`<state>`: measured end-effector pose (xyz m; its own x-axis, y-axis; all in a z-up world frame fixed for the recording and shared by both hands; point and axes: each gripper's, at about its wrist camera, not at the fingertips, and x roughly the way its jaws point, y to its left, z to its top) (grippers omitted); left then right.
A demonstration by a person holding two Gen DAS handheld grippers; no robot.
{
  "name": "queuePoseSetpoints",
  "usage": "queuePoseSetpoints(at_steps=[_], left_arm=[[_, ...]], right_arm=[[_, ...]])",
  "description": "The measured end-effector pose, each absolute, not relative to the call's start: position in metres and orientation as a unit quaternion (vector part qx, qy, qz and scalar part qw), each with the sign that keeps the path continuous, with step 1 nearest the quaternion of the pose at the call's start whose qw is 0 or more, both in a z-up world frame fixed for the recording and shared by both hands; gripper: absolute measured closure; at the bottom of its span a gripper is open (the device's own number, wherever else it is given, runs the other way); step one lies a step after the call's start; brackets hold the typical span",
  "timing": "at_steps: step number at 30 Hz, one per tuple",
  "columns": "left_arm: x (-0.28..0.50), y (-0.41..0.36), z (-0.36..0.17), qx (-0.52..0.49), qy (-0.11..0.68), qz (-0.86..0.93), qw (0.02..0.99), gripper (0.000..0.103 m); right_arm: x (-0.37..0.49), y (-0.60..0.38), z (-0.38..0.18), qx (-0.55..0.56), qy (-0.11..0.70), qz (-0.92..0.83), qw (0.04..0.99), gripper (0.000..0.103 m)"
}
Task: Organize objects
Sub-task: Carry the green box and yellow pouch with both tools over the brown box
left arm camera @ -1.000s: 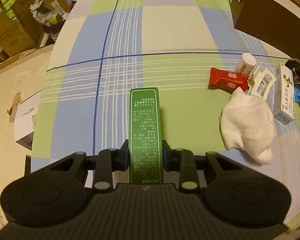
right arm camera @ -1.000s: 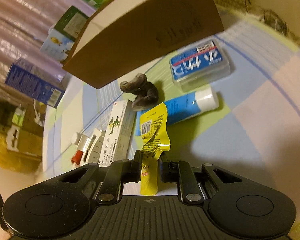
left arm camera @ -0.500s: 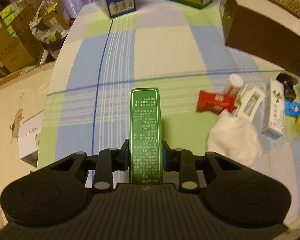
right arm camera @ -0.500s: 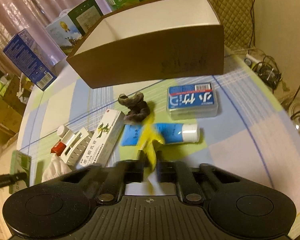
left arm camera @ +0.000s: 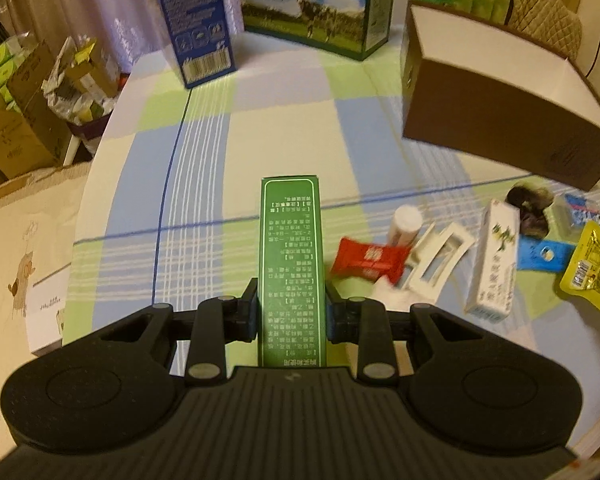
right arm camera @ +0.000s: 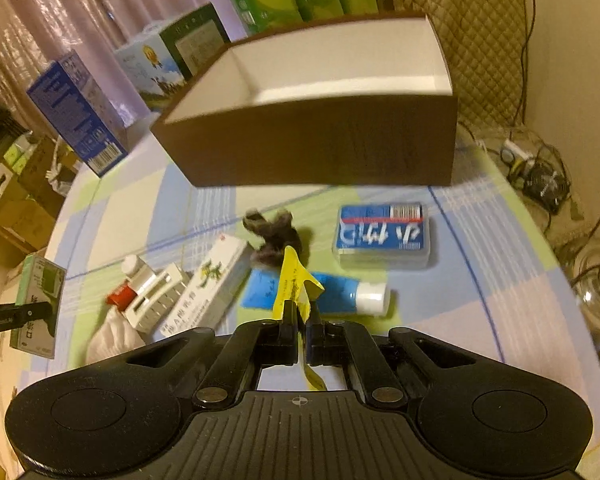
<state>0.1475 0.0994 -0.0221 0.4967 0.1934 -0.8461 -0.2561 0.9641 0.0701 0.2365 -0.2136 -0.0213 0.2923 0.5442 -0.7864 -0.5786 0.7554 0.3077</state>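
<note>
Matt cardboard box, glossy foil sachet

Left gripper is clamped on a long green carton, held above the checked tablecloth. Off toward the right edge there's a messy cluster: red snack packet, white bottle, white hair claw, white medicine box, blue tube, yellow pouch. Open brown box sits at the far right; two milk cartons stand along the far edge.
</note>
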Motion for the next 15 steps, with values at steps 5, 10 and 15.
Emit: queuePoseSetpoints(at_steps=[5, 10, 15], left_arm=[[0.159, 0.081, -0.003, -0.026, 0.465, 0.11, 0.878, 0.077], [0.18, 0.057, 0.013, -0.017, 0.444, 0.085, 0.892, 0.077], [0.205, 0.036, 0.023, -0.011, 0.428, 0.065, 0.901, 0.077]], right_arm=[[0.244, -0.214, -0.001, -0.018, 0.458, 0.363, 0.811, 0.103], [0.254, -0.213, 0.016, -0.015, 0.435, 0.376, 0.818, 0.103], [0.271, -0.212, 0.031, 0.011, 0.423, 0.389, 0.818, 0.103]])
